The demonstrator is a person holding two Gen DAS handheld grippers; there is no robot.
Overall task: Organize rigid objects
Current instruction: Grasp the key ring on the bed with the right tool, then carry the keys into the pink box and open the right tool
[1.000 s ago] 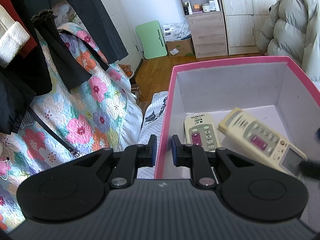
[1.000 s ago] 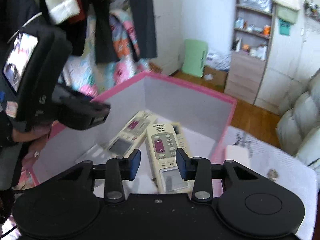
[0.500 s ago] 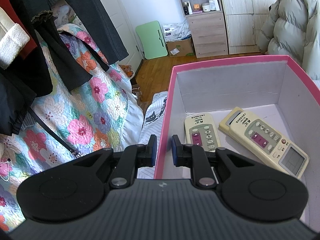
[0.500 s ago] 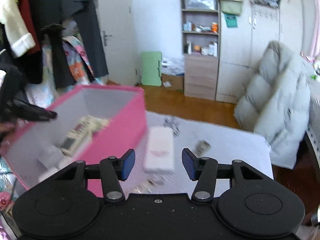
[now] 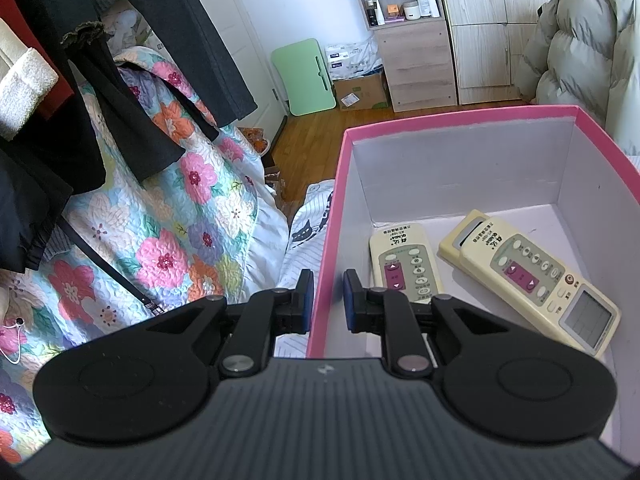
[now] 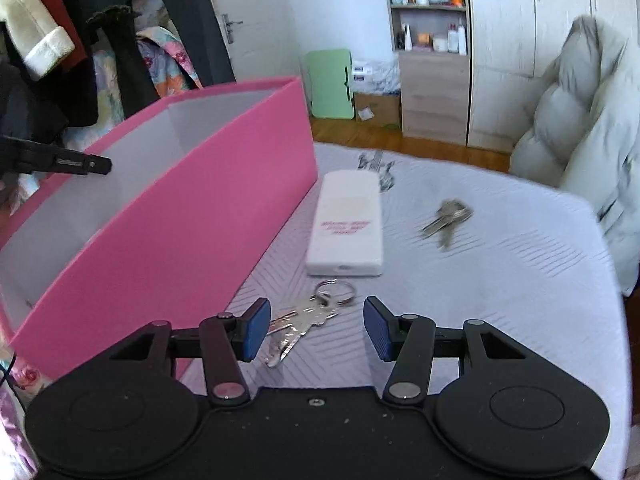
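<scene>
The right gripper point(image 6: 316, 328) is hanging wide open over the keys point(image 6: 306, 322), lying at six o'clock from the white case point(image 6: 347, 226). They're light, stiff, slippery; pinching the blades looks best. The left gripper point(image 5: 325, 300) is clamping the box point(image 5: 320, 312) wall.

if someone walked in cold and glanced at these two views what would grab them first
The bright pink box dominates both views, with the left gripper clamped on its near wall and two cream remote controls lying inside on its white floor. Beside the box on the pale cloth, the open right gripper hovers over a bunch of keys, with a white case and a second key bunch farther off.
</scene>
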